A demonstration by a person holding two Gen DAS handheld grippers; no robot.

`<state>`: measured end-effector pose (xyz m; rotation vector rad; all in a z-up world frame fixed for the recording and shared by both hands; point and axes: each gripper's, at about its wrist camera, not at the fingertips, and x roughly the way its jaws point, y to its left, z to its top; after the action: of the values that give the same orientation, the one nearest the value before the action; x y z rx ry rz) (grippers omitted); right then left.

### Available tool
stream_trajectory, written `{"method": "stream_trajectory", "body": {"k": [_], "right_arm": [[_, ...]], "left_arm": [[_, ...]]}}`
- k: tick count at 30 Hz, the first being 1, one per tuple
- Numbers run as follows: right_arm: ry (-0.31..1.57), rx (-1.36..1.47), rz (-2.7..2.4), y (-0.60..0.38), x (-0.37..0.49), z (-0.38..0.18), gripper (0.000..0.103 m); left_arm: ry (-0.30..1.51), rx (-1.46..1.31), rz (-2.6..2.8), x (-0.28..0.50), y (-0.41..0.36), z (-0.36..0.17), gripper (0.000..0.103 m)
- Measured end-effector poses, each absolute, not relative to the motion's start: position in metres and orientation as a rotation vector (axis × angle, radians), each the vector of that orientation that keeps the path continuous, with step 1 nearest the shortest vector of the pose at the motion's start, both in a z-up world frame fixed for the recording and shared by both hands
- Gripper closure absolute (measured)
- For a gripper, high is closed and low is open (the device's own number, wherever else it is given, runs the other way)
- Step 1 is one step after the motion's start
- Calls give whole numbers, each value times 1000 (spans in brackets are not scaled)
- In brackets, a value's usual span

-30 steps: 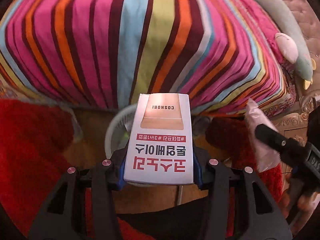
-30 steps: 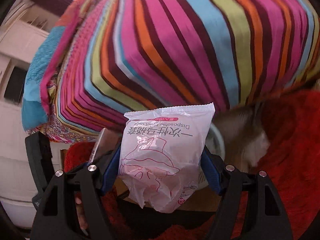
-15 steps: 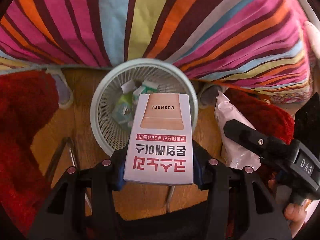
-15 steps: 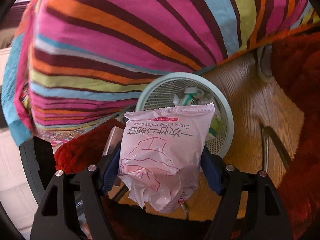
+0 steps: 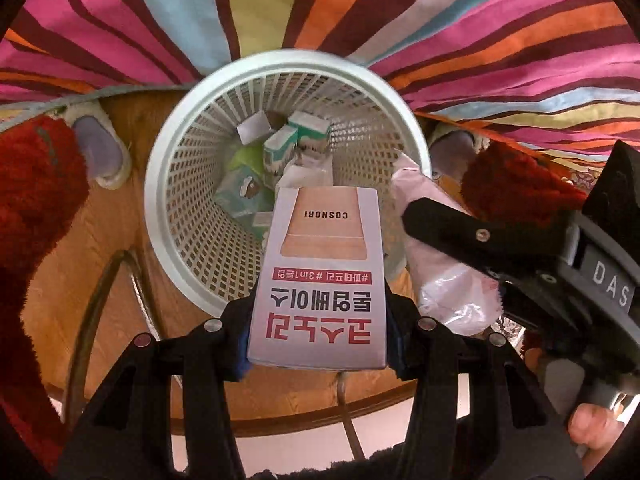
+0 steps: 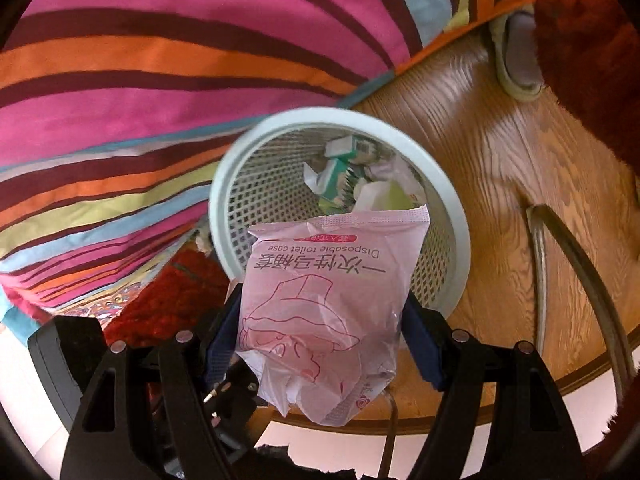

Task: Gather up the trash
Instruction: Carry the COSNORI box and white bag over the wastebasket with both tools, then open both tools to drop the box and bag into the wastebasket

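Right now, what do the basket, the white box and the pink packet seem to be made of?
The basket looks like pale moulded plastic with a matte finish: lattice walls, thick smooth rim. The white box in the left gripper seems printed cardboard, flat with crisp edges. The pink packet in the right gripper looks like thin plastic film: glossy, wrinkled, partly see-through, with a crimped seal.

cartons (image 5: 286,148) lie in basket (image 5: 160,208) beside bedspread (image 5: 500,40).

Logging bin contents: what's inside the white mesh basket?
The basket holds small green-and-white cartons, a white box and crumpled wrappers. The held white box and pink packet cover its near side, so the rest is hidden.
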<state>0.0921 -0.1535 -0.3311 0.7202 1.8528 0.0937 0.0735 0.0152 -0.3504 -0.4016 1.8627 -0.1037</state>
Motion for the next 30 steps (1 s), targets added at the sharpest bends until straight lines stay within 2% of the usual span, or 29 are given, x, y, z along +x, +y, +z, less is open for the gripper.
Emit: {"method": "stream_trajectory", "body": {"k": [5,15,17,20,21,22,24,30], "right_arm": [[1911,750,68,-151,90,-354,33],[1949,744,49,-149,89,-366,33],[1955,741,46,-148,89,-367,32],[1975,770,45,-148,87,-373,29],[1991,794,45,-147,85,-377,22],[2002,807,44,-148,83,-379,14],[2022,833,35,-148,80,-384,8],[2001,845,-16,-158,80,-386,7]], "left_arm": [[1912,-405,-81,72,18,-370,54],[1964,-405,-74,71,18,-385,52],[1975,-416,-67,70,19,-388,46],[1992,-435,-43,69,22,-392,26],[1991,-456,-49,69,23,-392,18],[1989,-467,-55,69,22,-392,18],[1996,-461,-57,69,21,-394,18],[2010,-489,-40,67,24,-397,17]]}}
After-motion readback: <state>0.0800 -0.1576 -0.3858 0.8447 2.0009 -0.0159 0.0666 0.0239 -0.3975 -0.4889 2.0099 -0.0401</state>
